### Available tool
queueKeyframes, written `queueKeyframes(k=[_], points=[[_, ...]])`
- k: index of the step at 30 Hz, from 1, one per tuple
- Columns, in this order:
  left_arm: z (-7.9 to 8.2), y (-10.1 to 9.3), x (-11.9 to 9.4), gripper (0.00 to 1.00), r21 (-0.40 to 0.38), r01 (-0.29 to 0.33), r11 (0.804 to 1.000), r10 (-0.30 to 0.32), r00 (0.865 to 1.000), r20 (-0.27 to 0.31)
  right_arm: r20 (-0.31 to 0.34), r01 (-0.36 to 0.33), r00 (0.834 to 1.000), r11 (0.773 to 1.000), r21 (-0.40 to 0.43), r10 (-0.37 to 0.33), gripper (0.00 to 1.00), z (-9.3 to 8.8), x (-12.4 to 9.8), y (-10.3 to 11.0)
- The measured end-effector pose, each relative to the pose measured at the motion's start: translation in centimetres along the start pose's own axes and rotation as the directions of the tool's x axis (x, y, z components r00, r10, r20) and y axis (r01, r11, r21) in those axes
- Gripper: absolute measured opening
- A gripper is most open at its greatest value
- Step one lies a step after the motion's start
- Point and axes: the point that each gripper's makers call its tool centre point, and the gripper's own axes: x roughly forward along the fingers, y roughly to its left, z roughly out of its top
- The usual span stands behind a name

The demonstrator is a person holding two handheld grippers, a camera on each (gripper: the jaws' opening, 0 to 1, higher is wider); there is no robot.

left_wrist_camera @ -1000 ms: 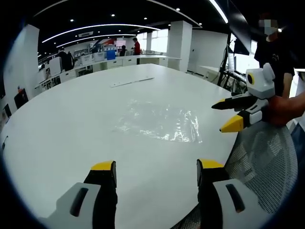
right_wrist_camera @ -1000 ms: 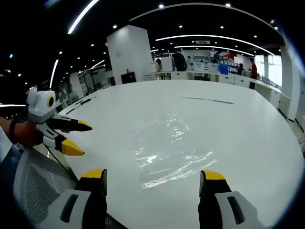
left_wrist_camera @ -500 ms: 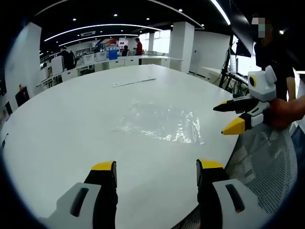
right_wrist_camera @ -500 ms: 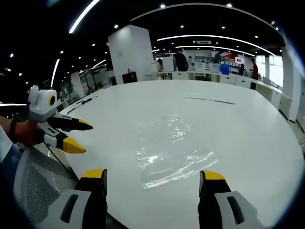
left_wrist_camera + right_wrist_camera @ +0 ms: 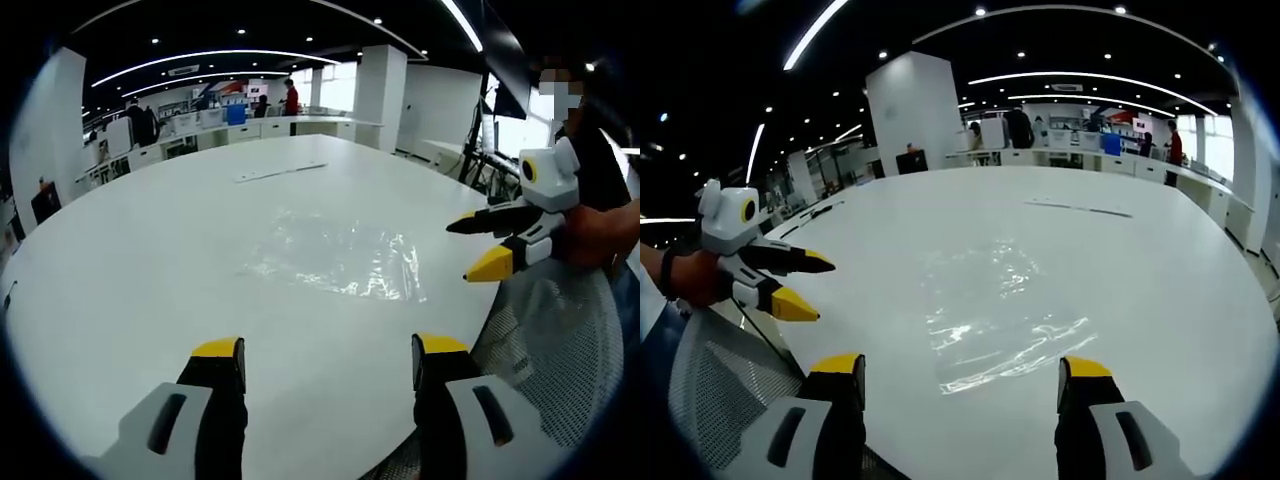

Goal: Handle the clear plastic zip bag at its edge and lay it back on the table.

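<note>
While the zip bag [image 5: 335, 257] lies flat on the white surface [image 5: 150, 260], neither claw touches it. Bag is clear, wrinkled film, catching ceiling-light glare; edges hard to trace, zip strip not discernible. In the right gripper view the bag [image 5: 1000, 315] sits just ahead of that view's own jaws, its near edge close to them, slightly left of the right jaw. Its long axis looks to run near-to-far there, so left-to-right in the left gripper view, though the faint outline makes this uncertain.

Right claw [image 5: 478, 245], seen from the left gripper view, hovers just off the bag's right edge near the surface rim, jaws apart, nothing between them. Left claw [image 5: 805, 288], seen from the right gripper view, hangs off the surface's near-left rim, well apart from the bag, jaws also apart and empty.

Judgement: right claw is nearer, and the bag's right-hand edge is the obvious pinch point. Film lies flush, so the lower jaw may need to slide under.

Beyond: mesh chair back [image 5: 560, 340] at the near rim, a thin flat strip [image 5: 278, 172] on the far side of the surface, desks and people far off.
</note>
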Motion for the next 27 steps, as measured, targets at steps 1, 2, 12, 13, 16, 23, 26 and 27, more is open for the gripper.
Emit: queueKeyframes(k=[1,2,12,13,16,23,26,27], points=[[0.0,0.0,0.0,0.67,-0.001,0.0,1.0,0.0,1.0,-0.001,0.001,0.0,1.0,1.0,0.001,0.0,0.78,0.0,0.0,0.0],[0.0,0.0,0.1,0.67,0.002,0.002,1.0,-0.002,1.0,-0.002,0.001,0.0,1.0,1.0,-0.002,0.0,0.78,0.1,-0.1,0.1],[0.4,0.2,0.9,0.66,0.0,0.003,1.0,-0.003,1.0,-0.006,0.0,-0.007,1.0,1.0,0.001,0.007,0.78,0.3,-0.3,0.5],[0.5,0.2,1.0,0.66,-0.001,0.004,1.0,-0.004,1.0,-0.008,-0.001,-0.007,1.0,1.0,0.0,0.007,0.78,0.3,-0.3,0.6],[0.6,0.3,1.6,0.66,0.002,0.008,1.0,-0.008,1.0,-0.01,-0.003,-0.009,1.0,1.0,0.002,0.009,0.77,0.2,-0.2,0.4],[1.5,1.8,3.2,0.64,-0.002,-0.007,1.0,0.007,1.0,-0.019,-0.005,-0.013,1.0,1.0,0.002,0.013,0.77,0.0,-0.1,0.4],[1.9,2.6,4.0,0.64,-0.007,-0.016,1.0,0.016,1.0,-0.023,-0.007,-0.017,1.0,1.0,0.002,0.017,0.77,-0.1,0.0,0.4],[2.1,2.9,4.2,0.63,-0.012,-0.02,1.0,0.02,1.0,-0.023,-0.007,-0.018,1.0,1.0,0.004,0.018,0.76,0.0,0.0,0.5]])
